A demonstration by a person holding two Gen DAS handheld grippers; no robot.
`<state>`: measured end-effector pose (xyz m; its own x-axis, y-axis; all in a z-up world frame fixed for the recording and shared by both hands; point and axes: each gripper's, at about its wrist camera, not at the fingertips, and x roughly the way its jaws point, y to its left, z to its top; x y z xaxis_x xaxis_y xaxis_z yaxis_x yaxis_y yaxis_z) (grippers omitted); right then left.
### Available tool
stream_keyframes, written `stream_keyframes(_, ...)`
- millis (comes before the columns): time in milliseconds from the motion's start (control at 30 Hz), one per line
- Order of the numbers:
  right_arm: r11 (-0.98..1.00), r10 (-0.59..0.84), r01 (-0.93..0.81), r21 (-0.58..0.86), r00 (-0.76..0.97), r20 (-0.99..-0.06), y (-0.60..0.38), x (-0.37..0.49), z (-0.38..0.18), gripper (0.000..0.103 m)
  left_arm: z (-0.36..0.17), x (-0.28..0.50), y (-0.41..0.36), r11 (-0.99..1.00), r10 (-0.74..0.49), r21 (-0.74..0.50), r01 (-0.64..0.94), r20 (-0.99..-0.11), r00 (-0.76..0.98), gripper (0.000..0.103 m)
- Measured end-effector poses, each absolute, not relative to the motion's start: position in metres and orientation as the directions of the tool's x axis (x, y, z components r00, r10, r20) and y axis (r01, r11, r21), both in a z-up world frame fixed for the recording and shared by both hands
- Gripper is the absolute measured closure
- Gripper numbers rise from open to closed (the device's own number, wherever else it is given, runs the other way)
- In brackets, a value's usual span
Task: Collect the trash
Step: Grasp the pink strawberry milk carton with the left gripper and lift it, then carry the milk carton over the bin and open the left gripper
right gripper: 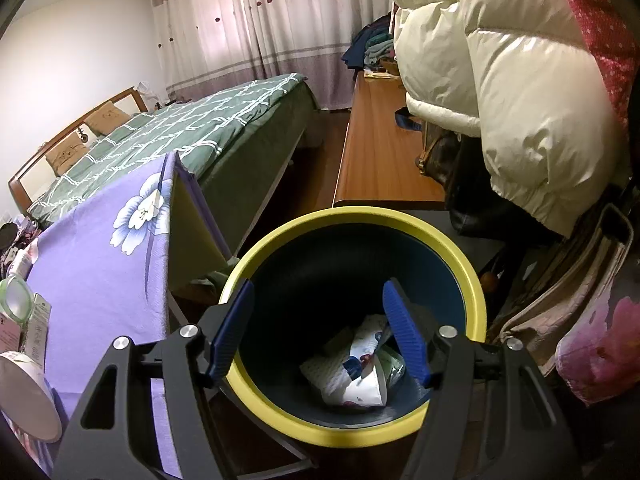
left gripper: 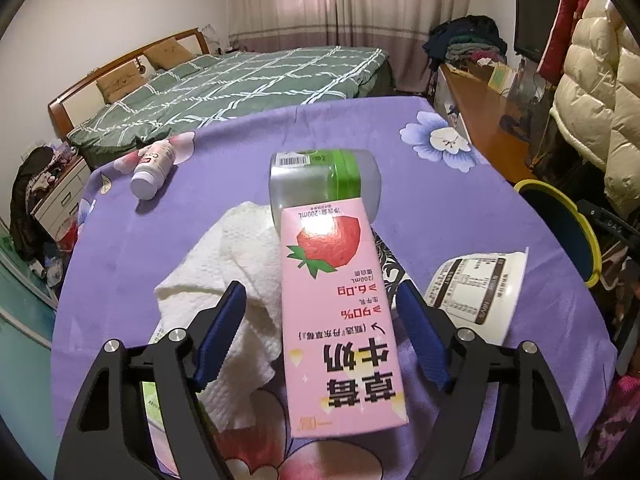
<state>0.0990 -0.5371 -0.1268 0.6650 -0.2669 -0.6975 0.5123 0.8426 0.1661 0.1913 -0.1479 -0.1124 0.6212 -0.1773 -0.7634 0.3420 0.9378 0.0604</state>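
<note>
Purple floral cloth covers the bench (left gripper: 460,216) that stands in a bedroom, with a green checked bed (left gripper: 240,84) beyond its far edge. On it lie one pink rectangular strawberry-milk carton (left gripper: 340,320), one crumpled white paper towel (left gripper: 224,272) to its left, one clear plastic bottle with a green label (left gripper: 324,184) on its side just past the carton, one small white and pink drink bottle (left gripper: 154,168) at the far left, and one white paper cup with a printed label (left gripper: 476,284) on its side at the right.

The left claw (left gripper: 320,336) straddles the carton, half spread; its blue pads look just clear of the carton's sides, so nothing seems gripped yet. To do this pick well, I judge the pads should close squarely on the carton's long sides, keeping the towel's edge out from under the left pad.

The right claw (right gripper: 318,328) hangs part open and empty above one round dark bin with a yellow rim (right gripper: 472,272), which stands off the bench's right side. Crumpled wrappers (right gripper: 352,376) lie at its bottom; their count is unclear.
</note>
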Motion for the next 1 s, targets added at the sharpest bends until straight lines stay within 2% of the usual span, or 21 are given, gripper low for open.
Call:
stream_keyframes(33,0.842,-0.266,0.512,0.167,0.665,-0.698,-0.537,0.099,-0.127,0.039,-0.114,0.191,-0.149,0.937,-0.176,0.062,0.343,-0.765,0.619,0.028)
stream_keyframes(133,0.842,-0.266,0.512,0.168,0.665,-0.698,-0.538,0.098,-0.128,0.039,-0.118,0.194,-0.149,0.939,-0.175,0.055,0.340,-0.775,0.608,0.039)
stream_keyframes(200,0.842,-0.265,0.512,0.169,0.666,-0.697,-0.538,0.098,-0.128,0.039,-0.120,0.194,-0.148,0.939,-0.186,0.038,0.341,-0.780,0.598,0.050)
stream_keyframes(233,0.842,-0.265,0.512,0.170,0.667,-0.696,-0.538,0.098,-0.129,0.039,-0.120,0.193,-0.147,0.939,-0.192,0.032,0.344,-0.779,0.597,0.051)
stream_keyframes(400,0.842,-0.263,0.510,0.176,0.673,-0.691,-0.536,0.095,-0.130,0.039,-0.107,0.184,-0.144,0.938,-0.210,0.023,0.346,-0.758,0.618,0.052)
stream_keyframes(733,0.846,-0.271,0.504,0.176,0.689,-0.671,-0.534,0.085,-0.122,0.039,-0.044,0.149,-0.152,0.918,-0.281,0.026,0.396,-0.663,0.694,0.052)
stream_keyframes(1000,0.842,-0.316,0.517,0.153,0.703,-0.637,-0.540,0.058,-0.111,0.039,-0.013,0.126,-0.215,0.847,-0.409,0.011,0.532,-0.628,0.663,0.052)
